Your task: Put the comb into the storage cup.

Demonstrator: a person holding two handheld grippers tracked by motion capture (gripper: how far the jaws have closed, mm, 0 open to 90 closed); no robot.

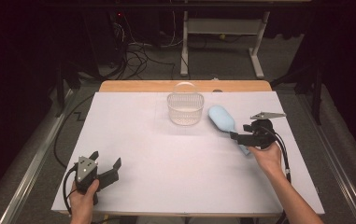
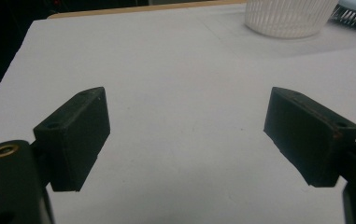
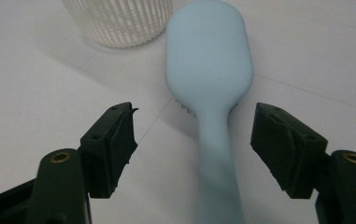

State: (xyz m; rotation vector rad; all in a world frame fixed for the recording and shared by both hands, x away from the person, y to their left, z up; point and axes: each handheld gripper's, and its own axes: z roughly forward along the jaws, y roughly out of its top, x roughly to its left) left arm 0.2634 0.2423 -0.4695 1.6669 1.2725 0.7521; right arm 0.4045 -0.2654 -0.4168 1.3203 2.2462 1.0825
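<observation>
Evidently nothing was yet gripped: the right tool (image 3: 194, 140) stood spread astride the brush (image 3: 208, 70) handle beside the basket (image 1: 185, 109), the left tool (image 2: 187, 135) spread idle.

A white-covered table (image 1: 166, 163) carries a clear ribbed basket (image 1: 185, 109) toward twelve o'clock, and a pale blue hairbrush (image 1: 223, 119) lying just beside it at three o'clock.
</observation>
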